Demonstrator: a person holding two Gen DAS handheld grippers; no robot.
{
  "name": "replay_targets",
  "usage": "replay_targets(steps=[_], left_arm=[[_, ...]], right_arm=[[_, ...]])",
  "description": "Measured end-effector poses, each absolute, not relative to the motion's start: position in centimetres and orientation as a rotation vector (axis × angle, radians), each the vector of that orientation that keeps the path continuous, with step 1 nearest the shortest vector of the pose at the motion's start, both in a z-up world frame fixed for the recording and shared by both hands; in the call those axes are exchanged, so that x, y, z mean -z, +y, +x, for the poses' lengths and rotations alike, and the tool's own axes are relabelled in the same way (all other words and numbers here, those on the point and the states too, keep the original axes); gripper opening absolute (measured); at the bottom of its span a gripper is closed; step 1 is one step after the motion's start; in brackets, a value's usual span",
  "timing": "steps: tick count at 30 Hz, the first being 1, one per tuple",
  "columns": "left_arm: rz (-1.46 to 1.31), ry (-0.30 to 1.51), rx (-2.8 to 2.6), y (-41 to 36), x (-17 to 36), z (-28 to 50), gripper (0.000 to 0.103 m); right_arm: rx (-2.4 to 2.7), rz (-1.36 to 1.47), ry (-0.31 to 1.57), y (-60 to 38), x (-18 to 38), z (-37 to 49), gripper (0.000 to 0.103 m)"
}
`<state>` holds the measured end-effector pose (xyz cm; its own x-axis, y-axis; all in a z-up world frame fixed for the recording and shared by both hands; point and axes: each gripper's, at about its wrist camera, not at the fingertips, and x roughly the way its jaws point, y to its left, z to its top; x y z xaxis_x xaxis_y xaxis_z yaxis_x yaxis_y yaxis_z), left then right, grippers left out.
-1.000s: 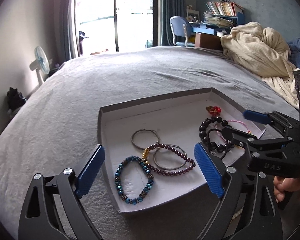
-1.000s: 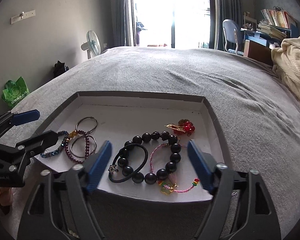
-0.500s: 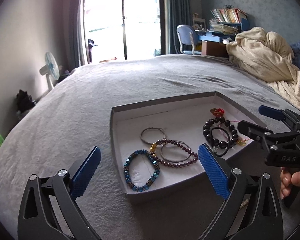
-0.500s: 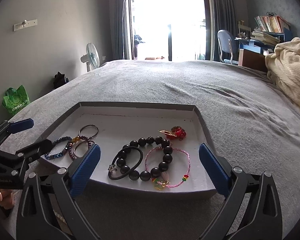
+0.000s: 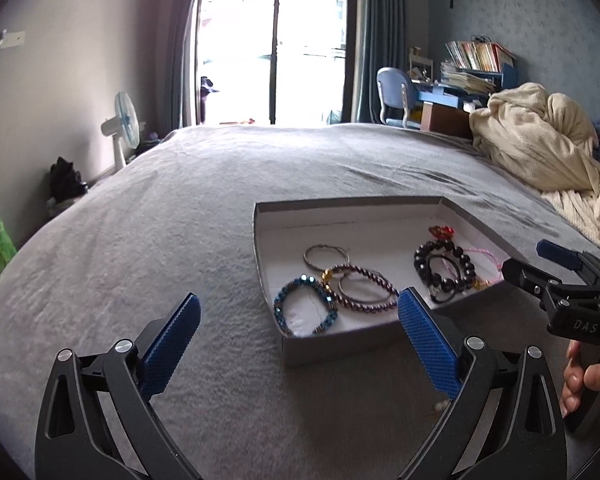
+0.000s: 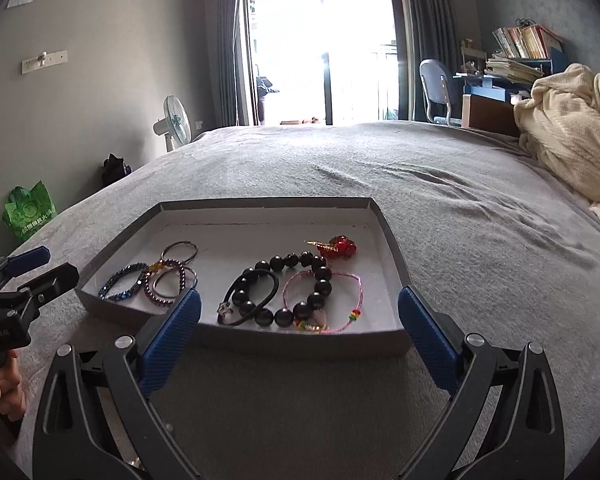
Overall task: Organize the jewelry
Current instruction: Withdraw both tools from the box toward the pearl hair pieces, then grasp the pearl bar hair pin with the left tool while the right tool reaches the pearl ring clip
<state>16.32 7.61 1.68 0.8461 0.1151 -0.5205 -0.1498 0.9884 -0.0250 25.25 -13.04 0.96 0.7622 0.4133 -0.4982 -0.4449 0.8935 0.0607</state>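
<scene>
2 pairs of tongs are held spread wide and empty, low over the grey bedspread (image 6: 440, 184): the left gripper (image 5: 299, 326) and the right gripper (image 6: 299, 322), each just short of the shallow grey cardboard tray (image 6: 260, 203). Beyond the right gripper's blue pads, the black bead bracelet (image 6: 300, 280), black elastic band (image 6: 252, 296), pink cord bracelet (image 6: 354, 284) and red charm (image 6: 342, 246) are grouped. Ahead and right of the left gripper, the blue bead bracelet (image 5: 304, 308), purple bead bracelet (image 5: 360, 286) and 2 thin metal rings (image 5: 326, 256) are gathered. All pieces being boxed, sorting is judged nearly finished.
</scene>
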Motion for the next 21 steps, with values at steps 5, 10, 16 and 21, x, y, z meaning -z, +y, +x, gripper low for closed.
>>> replay_targets(steps=[5,10,16,21], left_arm=[[-0.037,0.554,-0.127,6.7,-1.5,15.5,0.098],[-0.026,0.556,-0.123,6.2,-1.2,14.4,0.098],[-0.008,0.58,-0.099,5.3,-0.9,13.4,0.098],[0.048,0.59,-0.073,3.7,-0.6,12.4,0.098]], right_arm=[[-0.472,-0.079,0.528,-13.0,-1.1,24.0,0.097],[-0.461,-0.048,0.537,-13.9,-1.1,23.5,0.097],[-0.462,-0.004,0.567,-15.2,-1.0,22.6,0.097],[-0.47,0.007,0.593,-15.7,-0.7,21.4,0.097]])
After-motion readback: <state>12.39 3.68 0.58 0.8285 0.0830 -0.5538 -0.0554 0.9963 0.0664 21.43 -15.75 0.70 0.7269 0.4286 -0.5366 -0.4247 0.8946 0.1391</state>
